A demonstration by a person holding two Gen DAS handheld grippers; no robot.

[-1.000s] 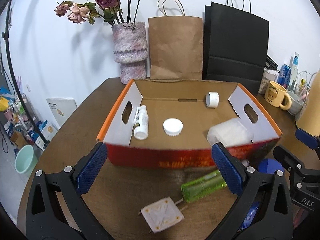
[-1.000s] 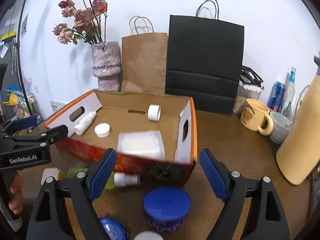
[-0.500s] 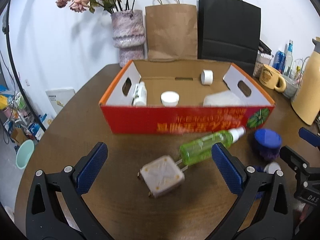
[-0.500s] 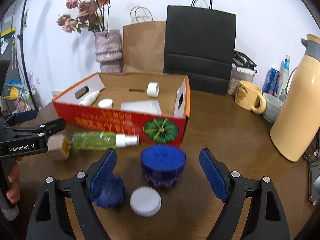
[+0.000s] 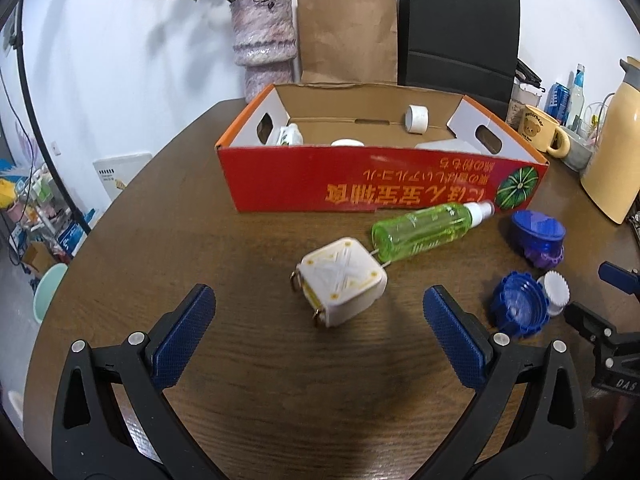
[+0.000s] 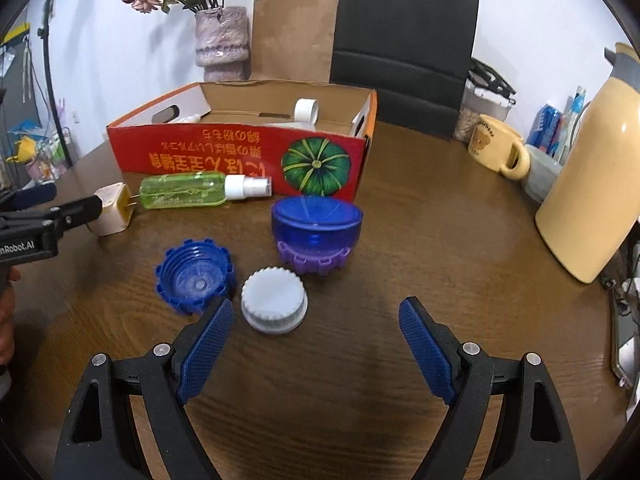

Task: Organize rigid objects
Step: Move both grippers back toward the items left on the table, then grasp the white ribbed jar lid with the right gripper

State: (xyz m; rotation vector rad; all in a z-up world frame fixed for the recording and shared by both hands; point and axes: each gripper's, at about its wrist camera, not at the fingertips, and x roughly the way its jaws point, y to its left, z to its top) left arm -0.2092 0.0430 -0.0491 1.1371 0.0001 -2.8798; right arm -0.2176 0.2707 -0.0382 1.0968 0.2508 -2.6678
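Note:
A red cardboard box (image 5: pixel 360 184) (image 6: pixel 224 152) holds a small white bottle (image 5: pixel 289 136), a white roll (image 5: pixel 417 118) and white lids. On the table in front lie a white plug adapter (image 5: pixel 340 280) (image 6: pixel 114 210), a green spray bottle (image 5: pixel 424 230) (image 6: pixel 192 196), a blue jar (image 6: pixel 316 236) (image 5: pixel 538 236), a blue cap (image 6: pixel 196 276) (image 5: pixel 518 308) and a white cap (image 6: pixel 274 300) (image 5: pixel 554 292). My left gripper (image 5: pixel 318 336) is open just short of the adapter. My right gripper (image 6: pixel 316 348) is open, just short of the white cap.
A vase of dried roses (image 5: pixel 264 40), a brown paper bag (image 5: pixel 346 36) and a black bag (image 5: pixel 456 40) stand behind the box. A yellow mug (image 6: pixel 498 148), a cream thermos (image 6: pixel 592 184) and cans stand at the right.
Both grippers have pulled back from the box and dropped lower towards the table. The loose objects in front of the box now lie ahead of the fingers.

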